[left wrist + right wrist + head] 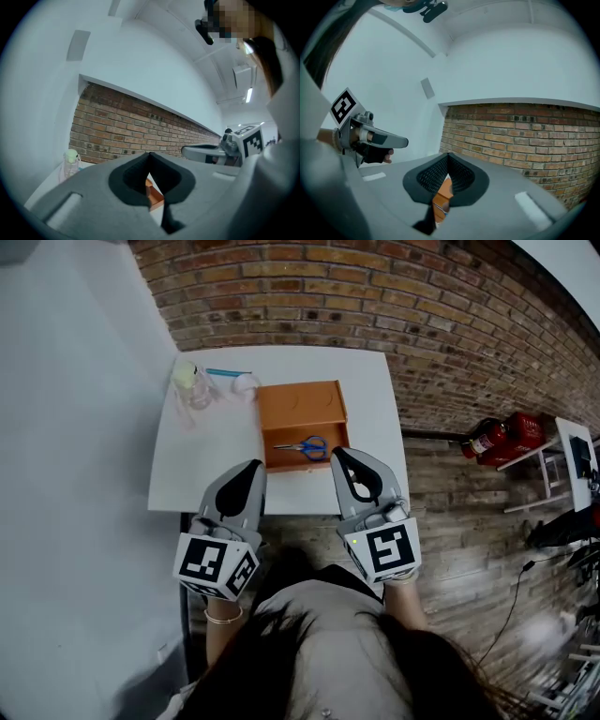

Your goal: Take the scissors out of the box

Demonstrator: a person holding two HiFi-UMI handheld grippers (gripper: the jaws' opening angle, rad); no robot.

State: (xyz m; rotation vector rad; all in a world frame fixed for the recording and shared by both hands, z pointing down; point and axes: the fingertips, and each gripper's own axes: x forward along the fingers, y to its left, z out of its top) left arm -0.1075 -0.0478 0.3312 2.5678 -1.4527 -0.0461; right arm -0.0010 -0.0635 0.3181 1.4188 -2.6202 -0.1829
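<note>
On the white square table (pixel 206 470), an open orange wooden box (pixel 302 409) sits right of the middle, closer to the near edge.
The grey left gripper (pixel 255 465) and the grey right gripper (pixel 339 454) hang over the table's near edge, one by each near corner of the box. Both have their jaws pressed together with nothing in them. A clear plastic bottle with a pale lid (pixel 192 385) stands at the far left corner of the table. The small blue-handled scissors (pixel 305 447) lie flat inside the box, along its near wall.
</note>
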